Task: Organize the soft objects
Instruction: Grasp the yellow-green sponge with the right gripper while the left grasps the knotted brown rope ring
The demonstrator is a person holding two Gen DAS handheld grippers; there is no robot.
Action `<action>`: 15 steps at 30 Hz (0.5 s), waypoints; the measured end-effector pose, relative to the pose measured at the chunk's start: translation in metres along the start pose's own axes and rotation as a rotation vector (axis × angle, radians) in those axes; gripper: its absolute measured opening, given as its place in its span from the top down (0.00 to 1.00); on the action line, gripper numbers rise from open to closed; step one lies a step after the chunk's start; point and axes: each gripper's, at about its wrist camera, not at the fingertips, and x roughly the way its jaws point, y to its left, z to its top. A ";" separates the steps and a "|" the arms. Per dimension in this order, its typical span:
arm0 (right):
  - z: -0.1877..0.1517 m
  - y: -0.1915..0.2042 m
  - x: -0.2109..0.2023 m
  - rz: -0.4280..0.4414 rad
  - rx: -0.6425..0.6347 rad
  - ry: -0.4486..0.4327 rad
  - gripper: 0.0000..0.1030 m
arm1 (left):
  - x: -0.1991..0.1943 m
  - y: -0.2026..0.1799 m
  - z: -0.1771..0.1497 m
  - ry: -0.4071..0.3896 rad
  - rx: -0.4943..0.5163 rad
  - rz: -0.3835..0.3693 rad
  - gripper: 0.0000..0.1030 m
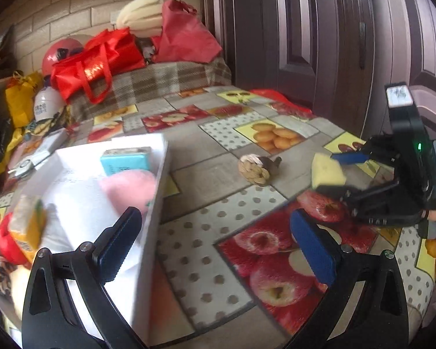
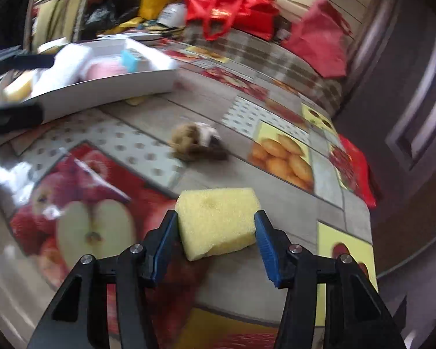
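A yellow sponge block (image 2: 218,218) sits between the blue pads of my right gripper (image 2: 216,226), which press on both its sides just above the tablecloth. From the left wrist view the same sponge (image 1: 327,171) shows in the right gripper (image 1: 338,173) at the right. My left gripper (image 1: 215,232) stands wide open with nothing between its fingers, beside a white box (image 1: 160,180). The box holds a pink soft thing (image 1: 130,186), white cloth (image 1: 72,203) and a teal pack (image 1: 125,160). A woven rope ball (image 1: 258,168) (image 2: 196,139) lies on the table between box and sponge.
A fruit-print tablecloth (image 1: 206,261) covers the table. Red bags (image 1: 96,61), a yellow bag (image 1: 20,99) and a white jar (image 1: 45,104) crowd the far end by the brick wall. Dark doors (image 1: 305,43) stand to the right, close to the table's edge.
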 end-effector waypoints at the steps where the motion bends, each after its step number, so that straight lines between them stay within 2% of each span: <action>1: -0.002 -0.018 0.003 -0.015 0.062 0.010 0.48 | 0.013 -0.005 0.005 0.030 -0.012 -0.001 0.00; 4: -0.008 -0.057 0.010 0.011 0.227 0.019 0.48 | 0.051 -0.016 0.023 0.096 -0.045 -0.021 0.00; 5: -0.009 -0.059 0.009 0.021 0.242 0.014 0.48 | 0.063 -0.020 0.030 0.112 -0.050 -0.019 0.00; 10: -0.009 -0.045 0.008 0.016 0.186 0.006 0.48 | 0.115 -0.034 0.051 0.209 -0.043 -0.019 0.01; 13: -0.011 -0.048 0.008 0.032 0.190 0.004 0.48 | 0.138 -0.041 0.054 0.294 -0.019 -0.033 0.16; 15: -0.013 -0.052 0.007 0.052 0.211 -0.003 0.48 | 0.136 -0.043 0.056 0.275 -0.005 -0.066 0.29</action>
